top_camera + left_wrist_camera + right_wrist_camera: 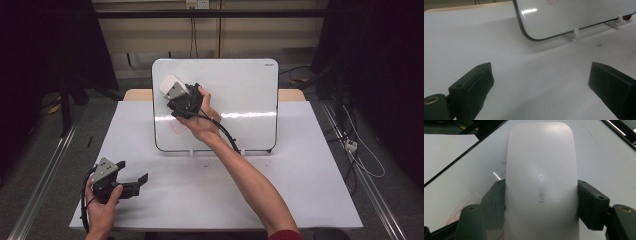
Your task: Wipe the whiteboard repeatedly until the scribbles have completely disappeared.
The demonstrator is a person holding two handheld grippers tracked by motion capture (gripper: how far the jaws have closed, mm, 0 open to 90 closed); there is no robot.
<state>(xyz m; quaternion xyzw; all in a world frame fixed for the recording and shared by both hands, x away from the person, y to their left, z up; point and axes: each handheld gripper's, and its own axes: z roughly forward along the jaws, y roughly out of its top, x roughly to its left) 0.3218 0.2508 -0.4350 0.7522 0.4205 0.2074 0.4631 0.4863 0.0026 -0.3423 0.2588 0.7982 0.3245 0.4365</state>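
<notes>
A: Notes. Right gripper is up at the whiteboard, which stands on feet near the far edge of the desk. Its jaws are clamped on a white eraser, one pad on each long side.

B: Where's the eraser against the board?

A: Upper left part of the board face, near its top-left corner. In the right gripper view it juts forward past the jaws, and the board lies close behind it. Faint red marks sit lower on the board, on the left of that view. Contact, I can't tell.

B: Handling?

A: My guess: light, rigid shell, smooth and rounded, so it could slip under a hard push. The grip across the waist looks right; it should press flat, not twist.

B: Left gripper?

A: Low at the desk's near-left corner, jaws apart, nothing between them, well away from the board.
</notes>
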